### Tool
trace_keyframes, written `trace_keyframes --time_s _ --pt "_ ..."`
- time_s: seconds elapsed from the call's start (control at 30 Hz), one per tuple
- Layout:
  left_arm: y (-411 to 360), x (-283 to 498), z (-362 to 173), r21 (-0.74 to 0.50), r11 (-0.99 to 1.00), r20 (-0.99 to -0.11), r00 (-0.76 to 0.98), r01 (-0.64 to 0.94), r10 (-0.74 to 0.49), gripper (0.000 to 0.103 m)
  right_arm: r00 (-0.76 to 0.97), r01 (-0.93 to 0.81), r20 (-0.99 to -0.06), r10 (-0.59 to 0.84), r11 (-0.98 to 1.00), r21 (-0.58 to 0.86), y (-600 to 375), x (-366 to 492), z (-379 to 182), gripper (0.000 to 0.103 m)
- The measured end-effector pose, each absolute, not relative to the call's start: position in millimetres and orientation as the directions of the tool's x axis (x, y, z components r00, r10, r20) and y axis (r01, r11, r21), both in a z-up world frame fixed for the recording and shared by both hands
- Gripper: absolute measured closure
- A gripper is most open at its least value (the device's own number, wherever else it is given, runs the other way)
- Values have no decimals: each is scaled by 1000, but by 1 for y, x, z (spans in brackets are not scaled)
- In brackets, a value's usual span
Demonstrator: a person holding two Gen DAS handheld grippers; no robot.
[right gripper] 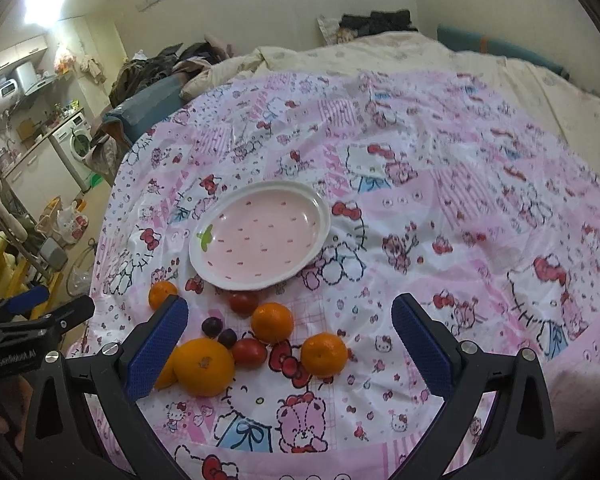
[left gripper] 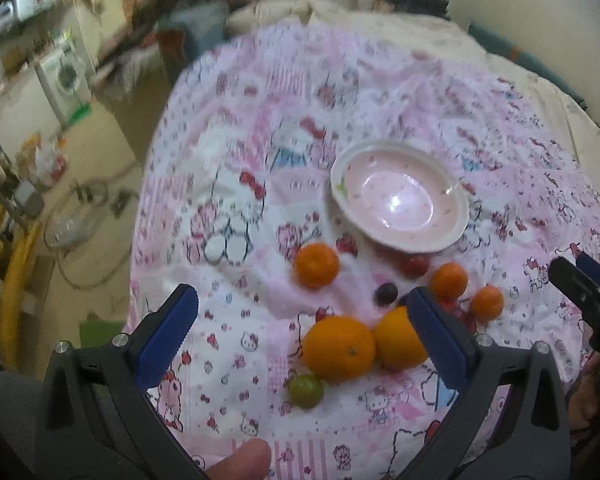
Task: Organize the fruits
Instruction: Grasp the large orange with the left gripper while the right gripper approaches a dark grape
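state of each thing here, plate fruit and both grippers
plate: upright, empty
large oranges: two, touching, on the cloth
small oranges: three, loose beside the plate
green fruit: alone, nearest the left gripper
left gripper: open, holding nothing
right gripper: open, holding nothing

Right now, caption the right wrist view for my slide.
Open right gripper hovers over oranges and small fruits beside an empty pink plate on a cartoon-print cloth.

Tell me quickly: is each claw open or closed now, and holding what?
Left claw: open, holding nothing.
Right claw: open, holding nothing.
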State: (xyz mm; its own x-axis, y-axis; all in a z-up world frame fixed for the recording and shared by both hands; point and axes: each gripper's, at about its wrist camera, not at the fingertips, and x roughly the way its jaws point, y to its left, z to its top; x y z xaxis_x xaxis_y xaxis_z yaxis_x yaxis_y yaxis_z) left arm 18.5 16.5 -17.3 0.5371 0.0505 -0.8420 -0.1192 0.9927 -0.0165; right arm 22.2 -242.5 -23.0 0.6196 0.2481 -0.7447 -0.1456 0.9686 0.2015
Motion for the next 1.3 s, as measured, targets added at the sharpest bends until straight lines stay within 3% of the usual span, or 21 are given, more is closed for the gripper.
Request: trace_keyframes --time_s 0.13,0.33,0.47,0.57,0.87,0.9,0.97,1.3 --pt "32 33 -25 6 991 -896 440 -132 64 0 578 -119 -783 230 973 197 -246 27 -32 0" --pt "30 52 -63 -122 992 -971 212 -40 -111 1 540 -70 -812 222 973 220 -257 33 -41 0" --pt "6 50 -86 -114 991 -987 103 69 -121 11 511 -44 -828 231 969 244 -262 36 -47 0" --pt "-14 49 -101 -55 984 -997 45 168 -63 20 499 -30 -833 241 965 261 -264 37 -49 0" --pt "-53 62 -132 81 928 -996 9 364 84 21 478 2 -842 250 958 285 -272 38 -52 0" --pt "-55 60 -134 76 926 -997 9 369 78 24 479 4 -842 248 959 284 -272 38 -52 0" --pt "-60 64 -141 50 924 -998 -2 379 55 42 481 2 -842 246 959 282 -272 38 -52 0" --pt "-59 62 -118 -5 937 -1000 18 349 -12 47 460 -20 -851 254 961 276 -267 39 -55 0"
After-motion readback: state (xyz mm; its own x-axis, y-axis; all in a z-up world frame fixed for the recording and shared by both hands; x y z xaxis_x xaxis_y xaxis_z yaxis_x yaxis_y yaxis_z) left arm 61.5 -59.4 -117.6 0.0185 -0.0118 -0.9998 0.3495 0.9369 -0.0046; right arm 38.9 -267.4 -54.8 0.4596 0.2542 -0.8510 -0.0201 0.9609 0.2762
